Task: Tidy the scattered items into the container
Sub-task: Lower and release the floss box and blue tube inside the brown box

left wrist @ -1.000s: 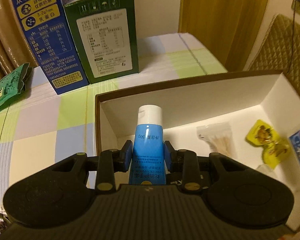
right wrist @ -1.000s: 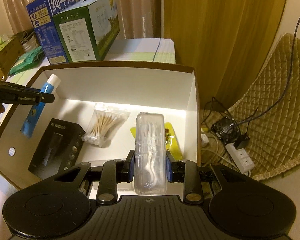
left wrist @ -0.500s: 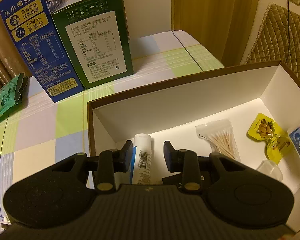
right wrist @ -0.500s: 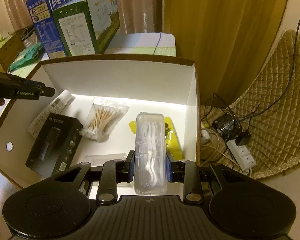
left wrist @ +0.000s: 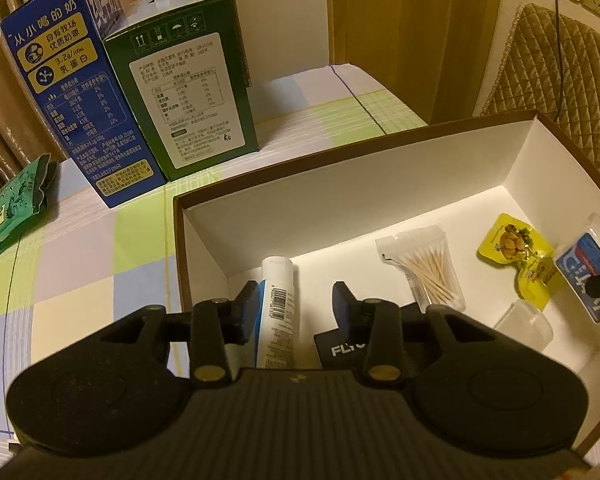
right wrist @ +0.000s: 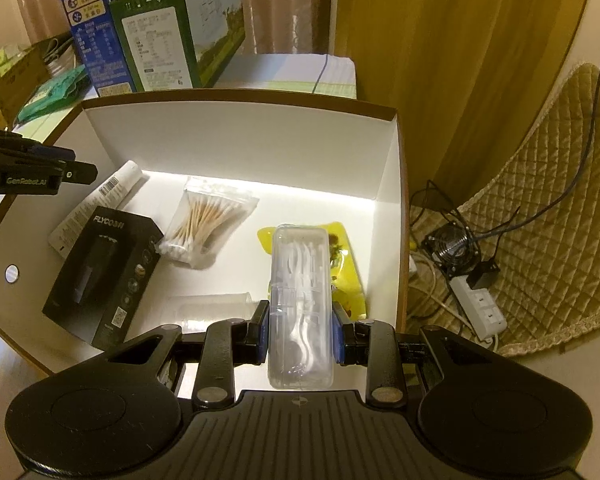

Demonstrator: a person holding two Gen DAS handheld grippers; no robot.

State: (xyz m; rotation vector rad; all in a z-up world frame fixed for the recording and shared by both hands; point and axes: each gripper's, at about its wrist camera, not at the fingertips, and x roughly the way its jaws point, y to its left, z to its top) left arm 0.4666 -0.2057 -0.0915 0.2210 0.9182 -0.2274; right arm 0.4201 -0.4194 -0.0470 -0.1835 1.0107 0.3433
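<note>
A brown-rimmed white box [left wrist: 340, 200] [right wrist: 240, 136] holds a white and blue tube [left wrist: 277, 312] [right wrist: 100, 200], a black FLYCO box [right wrist: 104, 268], a bag of cotton swabs [left wrist: 428, 264] [right wrist: 204, 220], a yellow packet [left wrist: 516, 252] [right wrist: 348, 280] and a clear cup [left wrist: 524, 320]. My left gripper [left wrist: 296, 300] [right wrist: 66, 166] is open above the lying tube. My right gripper [right wrist: 300, 328] is shut on a clear floss-pick case [right wrist: 300, 304] above the box's right part; the case shows at the right edge of the left wrist view [left wrist: 584, 272].
A blue milk carton [left wrist: 72, 92] and a green carton [left wrist: 188, 92] stand on the checked tablecloth [left wrist: 80, 260] behind the box. A green packet [left wrist: 12, 208] lies at the far left. A quilted chair [right wrist: 540, 200] and a power strip [right wrist: 480, 308] are right of the table.
My left gripper opened and dropped the tube, which now lies label-down in the box's left part. The left gripper then rose and pulled back a little. The right gripper still holds the case.
</note>
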